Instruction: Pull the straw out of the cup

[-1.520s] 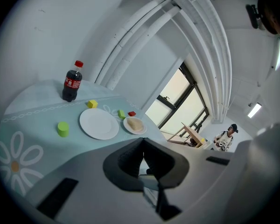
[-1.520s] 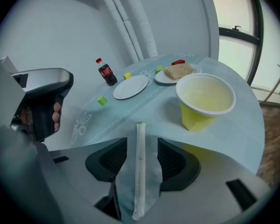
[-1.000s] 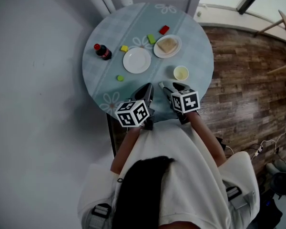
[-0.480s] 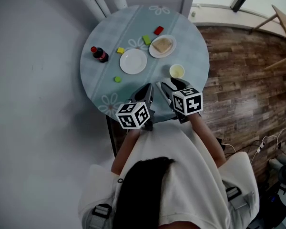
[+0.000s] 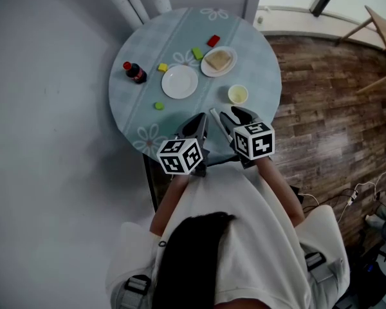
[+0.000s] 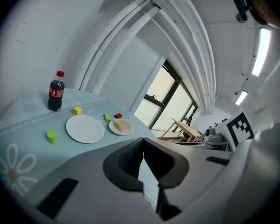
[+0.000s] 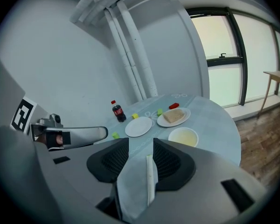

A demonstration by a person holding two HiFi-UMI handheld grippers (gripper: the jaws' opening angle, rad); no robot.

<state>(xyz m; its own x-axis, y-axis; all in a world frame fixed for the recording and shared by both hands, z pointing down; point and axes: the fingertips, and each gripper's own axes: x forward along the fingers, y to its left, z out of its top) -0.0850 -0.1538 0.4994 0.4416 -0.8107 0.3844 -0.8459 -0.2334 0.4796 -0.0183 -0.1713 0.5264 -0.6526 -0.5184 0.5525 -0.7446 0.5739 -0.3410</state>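
Red label (image 6: 56, 93) on the bottle (image 6: 55, 101) is unreadable.

Table cover (image 5: 257, 63): pale blue-green, smooth, low sheen, printed daisies; cloth or vinyl not resolved.
Floor (image 5: 328, 108): dark wood planks, visible grain, semi-matt.
Empty plate (image 5: 179, 82): white, smooth, glossy, ceramic-like.
Bottle (image 5: 135, 73): glossy clear plastic, dark contents, red plastic cap.
Cup (image 5: 238, 94): pale yellow, smooth; paper or plastic not resolved.
Straw (image 7: 150, 178): white, matt.
Yellow block (image 5: 163, 67), green cylinder (image 5: 159, 106): solid colour, matt.
Wall (image 5: 45, 140): matt paint.
Shirt (image 5: 244, 237): white cloth, soft creases.
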